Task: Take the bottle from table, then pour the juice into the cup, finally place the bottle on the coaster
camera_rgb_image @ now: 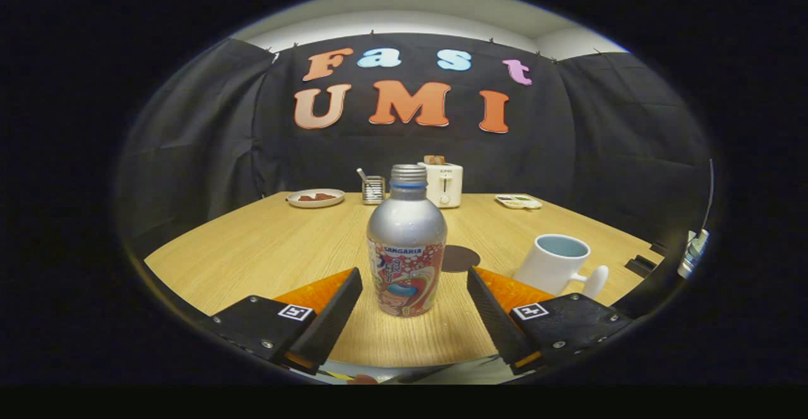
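Observation:
A silver bottle (406,248) with a grey screw cap and a colourful label stands upright on the wooden table (265,248). Its base sits between my two fingertips, with a gap on each side. My gripper (415,280) is open and touches nothing. A dark round coaster (461,259) lies flat just behind the bottle, partly hidden by it. A white cup (555,264) with a pale blue inside stands beyond my right finger, its handle pointing right.
Along the table's far edge sit a plate with food (315,198), a small metal rack (373,189), a white toaster (442,183) and a flat tray (518,201). Black cloth walls close the booth behind the table.

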The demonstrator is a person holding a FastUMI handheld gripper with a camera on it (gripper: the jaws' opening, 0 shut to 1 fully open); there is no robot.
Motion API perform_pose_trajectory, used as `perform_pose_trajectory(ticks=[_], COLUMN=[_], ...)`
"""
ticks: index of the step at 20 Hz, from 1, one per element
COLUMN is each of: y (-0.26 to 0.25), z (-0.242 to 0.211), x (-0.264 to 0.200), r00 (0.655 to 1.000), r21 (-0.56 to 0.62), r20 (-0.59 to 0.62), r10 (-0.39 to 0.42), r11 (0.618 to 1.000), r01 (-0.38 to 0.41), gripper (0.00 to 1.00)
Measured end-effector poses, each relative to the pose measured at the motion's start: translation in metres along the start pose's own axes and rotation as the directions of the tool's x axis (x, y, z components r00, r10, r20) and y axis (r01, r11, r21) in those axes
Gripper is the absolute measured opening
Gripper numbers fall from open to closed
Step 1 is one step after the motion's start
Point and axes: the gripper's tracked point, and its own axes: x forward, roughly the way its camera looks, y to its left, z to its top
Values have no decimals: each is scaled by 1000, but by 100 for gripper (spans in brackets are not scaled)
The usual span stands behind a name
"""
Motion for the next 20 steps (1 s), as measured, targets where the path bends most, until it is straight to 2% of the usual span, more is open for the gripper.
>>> perform_pose_trajectory(ticks=[3, 6, 8, 11, 13, 16, 20], y=[6, 6, 3, 7, 5, 10, -9], z=[-8, -22, -24, -20, -22, -24, -6], x=[13, 28, 32, 35, 36, 29, 20], r00=[999, 997, 996, 998, 997, 991, 996], r21=[15, -6, -51, -60, -12, 36, 163], r20=[-22, -79, -80, -59, -73, -117, -76], r10=[23, -1, -24, -4, 3, 59, 40], r11=[1000, 1000, 998, 998, 1000, 998, 986], r01=[-22, 1, 20, 0, -4, -56, -27], gripper=[99, 99, 99, 99, 81, 75, 73])
